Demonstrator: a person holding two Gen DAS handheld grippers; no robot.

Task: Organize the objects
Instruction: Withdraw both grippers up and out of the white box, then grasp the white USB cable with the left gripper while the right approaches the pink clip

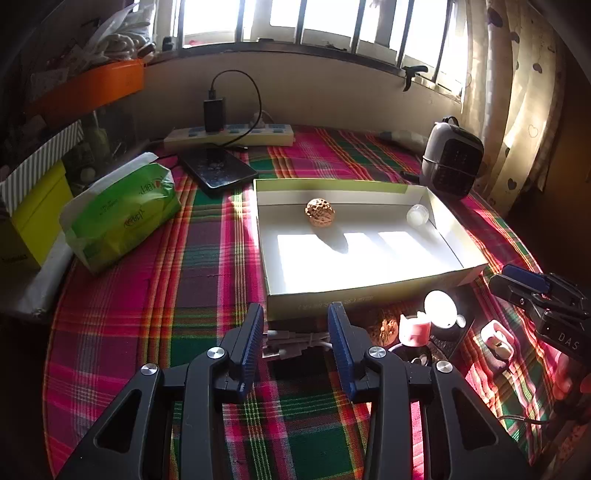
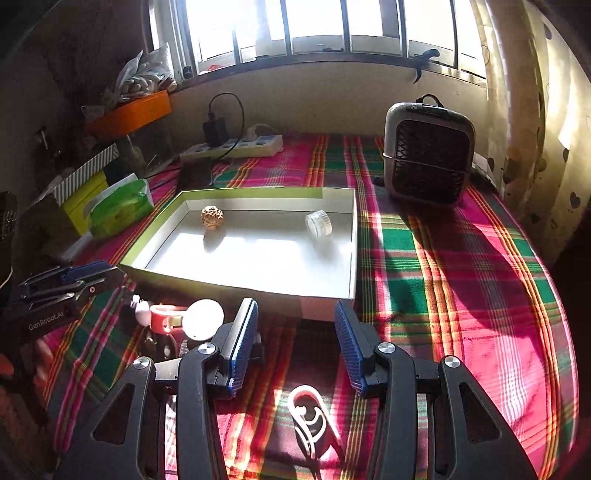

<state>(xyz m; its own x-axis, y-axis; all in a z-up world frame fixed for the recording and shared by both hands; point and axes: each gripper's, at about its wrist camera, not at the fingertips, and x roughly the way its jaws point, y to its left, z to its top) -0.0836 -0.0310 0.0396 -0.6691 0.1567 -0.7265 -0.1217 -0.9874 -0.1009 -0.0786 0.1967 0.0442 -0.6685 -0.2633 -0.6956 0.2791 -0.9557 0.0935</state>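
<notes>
In front of the white box (image 1: 369, 291), our left gripper (image 1: 295, 328) and right gripper (image 2: 295, 325) hang open, empty; next we pick the bundled cable (image 1: 295, 341).

Looks like someone's home, probably a bedroom corner: plaid tablecloth (image 1: 207, 266), barred window (image 1: 314, 26) with heart-print curtains (image 1: 517, 122), a power strip (image 1: 229, 134) charging a phone (image 1: 218, 171), tissue pack (image 1: 122, 214), small desk fan (image 2: 428, 155).

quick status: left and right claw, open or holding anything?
Left claw: open, holding nothing; a bundled white cable lies beyond its tips.
Right claw: open, empty.
</notes>
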